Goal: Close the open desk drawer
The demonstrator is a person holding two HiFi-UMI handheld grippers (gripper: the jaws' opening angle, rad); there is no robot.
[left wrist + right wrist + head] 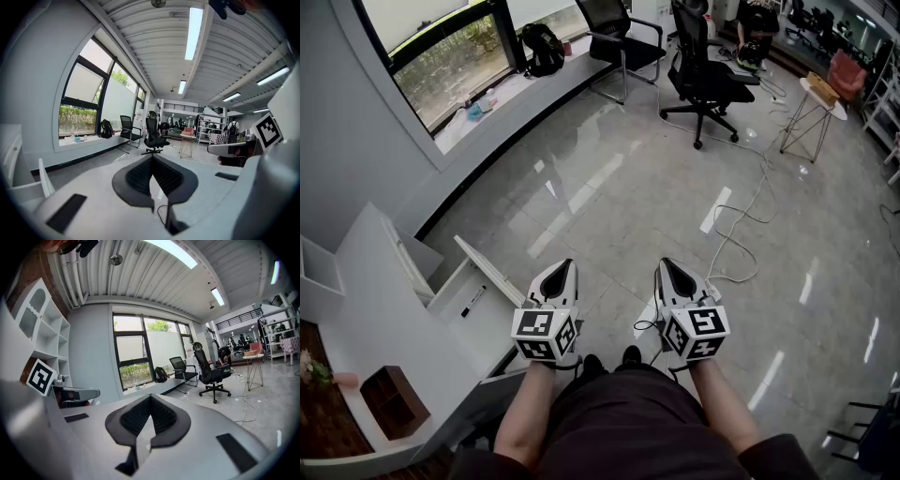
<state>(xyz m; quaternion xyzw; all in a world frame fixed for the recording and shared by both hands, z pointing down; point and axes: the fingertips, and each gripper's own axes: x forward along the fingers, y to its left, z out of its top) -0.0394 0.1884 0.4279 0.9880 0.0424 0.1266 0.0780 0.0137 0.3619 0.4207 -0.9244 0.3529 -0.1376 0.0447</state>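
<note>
In the head view the white desk (375,309) stands at the left with its drawer (455,305) pulled out toward the floor. The drawer's front panel (492,272) sticks out at an angle, and a small black item (473,301) lies inside. My left gripper (565,266) hovers just right of that panel, apart from it, shut and holding nothing. My right gripper (665,263) is level with it farther right, also shut and holding nothing. In the left gripper view the jaw tips (152,157) meet, and the drawer panel (44,176) shows at the lower left. The right gripper's (150,396) tips also meet.
Two office chairs (708,70) (623,37) stand far ahead, with a small side table (814,98) at the right. A white cable (739,220) snakes across the glossy floor. A backpack (544,47) rests on the window ledge. A brown box (394,398) sits on the desk.
</note>
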